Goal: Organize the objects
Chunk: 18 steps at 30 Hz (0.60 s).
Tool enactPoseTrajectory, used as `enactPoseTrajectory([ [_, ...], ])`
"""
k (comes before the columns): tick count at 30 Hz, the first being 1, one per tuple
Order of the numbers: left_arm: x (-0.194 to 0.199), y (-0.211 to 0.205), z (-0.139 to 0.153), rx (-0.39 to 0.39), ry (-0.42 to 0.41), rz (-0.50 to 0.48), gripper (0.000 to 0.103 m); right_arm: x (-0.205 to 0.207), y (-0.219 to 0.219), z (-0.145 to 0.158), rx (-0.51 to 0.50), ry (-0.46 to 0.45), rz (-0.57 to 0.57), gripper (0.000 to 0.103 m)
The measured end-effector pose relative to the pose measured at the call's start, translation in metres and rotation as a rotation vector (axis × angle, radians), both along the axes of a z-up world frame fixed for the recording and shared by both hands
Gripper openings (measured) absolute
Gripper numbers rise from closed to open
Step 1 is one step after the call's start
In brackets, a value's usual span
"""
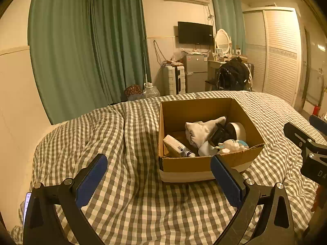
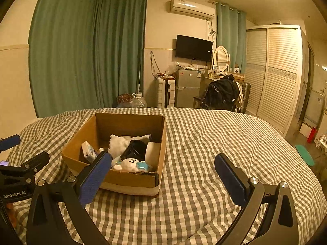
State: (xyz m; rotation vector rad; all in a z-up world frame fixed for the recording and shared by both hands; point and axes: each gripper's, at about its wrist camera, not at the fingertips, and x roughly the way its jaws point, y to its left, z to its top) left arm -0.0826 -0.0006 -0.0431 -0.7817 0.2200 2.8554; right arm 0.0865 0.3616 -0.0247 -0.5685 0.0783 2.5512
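Observation:
An open cardboard box (image 1: 196, 108) (image 2: 130, 122) sits on the checked bed cover. In it lie a white cloth (image 1: 201, 131) (image 2: 118, 143), a black item (image 1: 222, 132) (image 2: 134, 149), a white cylinder (image 1: 240, 130) (image 2: 152, 153), a white plush toy with blue parts (image 1: 232, 146) (image 2: 130, 164) and a small carton (image 1: 173, 146) (image 2: 87, 151). My left gripper (image 1: 159, 165) is open and empty, just before the box's near wall. My right gripper (image 2: 163, 163) is open and empty, its left finger (image 2: 96, 175) over the box's near corner. Each gripper shows at the edge of the other's view.
The grey-and-white checked bed cover (image 1: 130, 194) (image 2: 204, 153) is rumpled to the left of the box. Beyond the bed stand green curtains (image 1: 81, 40), a small fridge (image 1: 195, 72), a chair with a black bag (image 1: 233, 75) and a white wardrobe (image 1: 280, 51).

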Motion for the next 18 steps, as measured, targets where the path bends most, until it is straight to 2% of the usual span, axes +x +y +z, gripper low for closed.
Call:
enactPoseTrajectory([
  [18, 0.0017, 0.0019, -0.0025, -0.01, -0.002, 0.0, 0.103, -0.0028, -0.0004, -0.0024, 0.006, -0.015, -0.004, 0.102],
])
